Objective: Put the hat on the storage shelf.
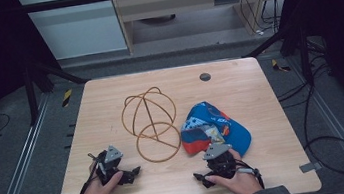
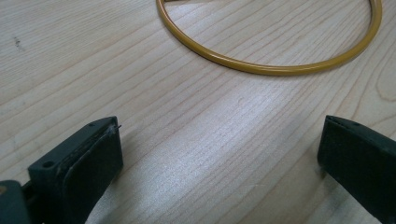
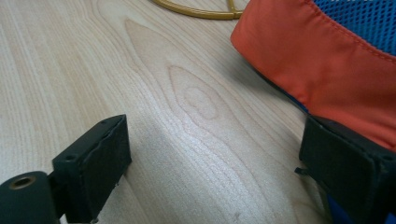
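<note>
A gold wire frame [image 1: 149, 122], a dome over a round base ring, lies in the middle of the wooden table [image 1: 239, 83]. Right of it rests a blue, red and orange cap [image 1: 213, 131]. My left gripper [image 1: 132, 173] sits low at the front left, open, with bare wood between its jaws [image 2: 222, 140] and the base ring [image 2: 271, 69] just ahead. My right gripper [image 1: 204, 172] is open at the front, just below the cap. Its jaws [image 3: 217, 140] hold nothing, and the right one stands against the cap's orange brim [image 3: 317, 60]. The wire frame [image 3: 201, 11] lies farther off.
A small dark round disc [image 1: 204, 77] is set in the table near its far edge. Hands hold both grippers at the front edge. Black frame posts and cables [image 1: 328, 147] stand around the table on the grey floor.
</note>
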{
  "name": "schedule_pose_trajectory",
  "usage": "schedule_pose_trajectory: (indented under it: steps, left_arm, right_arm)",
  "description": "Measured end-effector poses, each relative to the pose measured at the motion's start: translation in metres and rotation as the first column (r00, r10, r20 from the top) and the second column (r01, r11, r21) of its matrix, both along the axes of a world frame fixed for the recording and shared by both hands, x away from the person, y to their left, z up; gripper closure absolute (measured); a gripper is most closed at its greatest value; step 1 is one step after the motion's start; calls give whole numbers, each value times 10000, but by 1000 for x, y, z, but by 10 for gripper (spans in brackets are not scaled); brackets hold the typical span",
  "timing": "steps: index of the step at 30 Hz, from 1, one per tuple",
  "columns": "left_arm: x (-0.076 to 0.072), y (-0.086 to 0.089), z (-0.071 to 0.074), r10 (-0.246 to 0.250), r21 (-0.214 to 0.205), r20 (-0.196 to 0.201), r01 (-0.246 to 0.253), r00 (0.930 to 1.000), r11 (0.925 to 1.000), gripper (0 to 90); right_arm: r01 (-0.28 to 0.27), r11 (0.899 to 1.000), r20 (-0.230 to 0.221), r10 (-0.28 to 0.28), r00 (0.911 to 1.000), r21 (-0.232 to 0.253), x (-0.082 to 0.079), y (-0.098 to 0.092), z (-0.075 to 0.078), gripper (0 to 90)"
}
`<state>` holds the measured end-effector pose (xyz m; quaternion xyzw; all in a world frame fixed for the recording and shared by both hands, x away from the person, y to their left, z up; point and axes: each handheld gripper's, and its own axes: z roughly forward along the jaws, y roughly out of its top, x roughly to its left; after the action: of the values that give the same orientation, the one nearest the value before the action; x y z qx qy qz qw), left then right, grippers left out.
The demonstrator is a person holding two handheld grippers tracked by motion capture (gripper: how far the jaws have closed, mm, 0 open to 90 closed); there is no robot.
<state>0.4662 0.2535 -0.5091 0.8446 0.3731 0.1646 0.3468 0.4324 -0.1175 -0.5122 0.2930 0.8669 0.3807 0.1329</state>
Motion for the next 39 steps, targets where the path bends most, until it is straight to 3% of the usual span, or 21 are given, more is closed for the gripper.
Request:
schedule_pose_trajectory:
  steps: [8, 12, 18, 26, 31, 35, 36, 39]
  left_arm:
    - [0, 0, 0, 7, 13, -12, -7, 10000, 10000, 0]
    - [0, 0, 0, 5, -11, -8, -5, 10000, 10000, 0]
    - [0, 0, 0, 28, 9, 12, -28, 10000, 10000, 0]
    - [0, 0, 0, 31, 2, 3, -31, 10000, 10000, 0]
    - [0, 0, 0, 16, -4, -8, -16, 10000, 10000, 0]
    - [0, 0, 0, 32, 0, 4, -32, 10000, 10000, 0]
    - [0, 0, 0, 33, 1, 5, -33, 10000, 10000, 0]
    - [0, 0, 0, 33, 1, 5, -33, 10000, 10000, 0]
  right_arm:
    - [152, 9999, -2, -152, 9999, -31, 0, 0, 0, 85]
    - [165, 9992, 359, -151, 9992, -377, -4, -1, 3, 81]
    - [194, 9996, 566, -181, 9982, -226, -10, -3, 10, 87]
    - [957, 9950, 851, -979, 9915, 299, -12, -18, 19, 91]
    - [1648, 9849, 1126, -1700, 9790, 538, -10, -35, 27, 94]
    - [1927, 9803, 1017, -1962, 9753, 436, -8, -46, 33, 96]
    - [2037, 9790, 977, -2037, 9741, 98, -3, -55, 40, 99]
    - [2126, 9771, 895, -2110, 9734, -90, 0, -60, 46, 98]
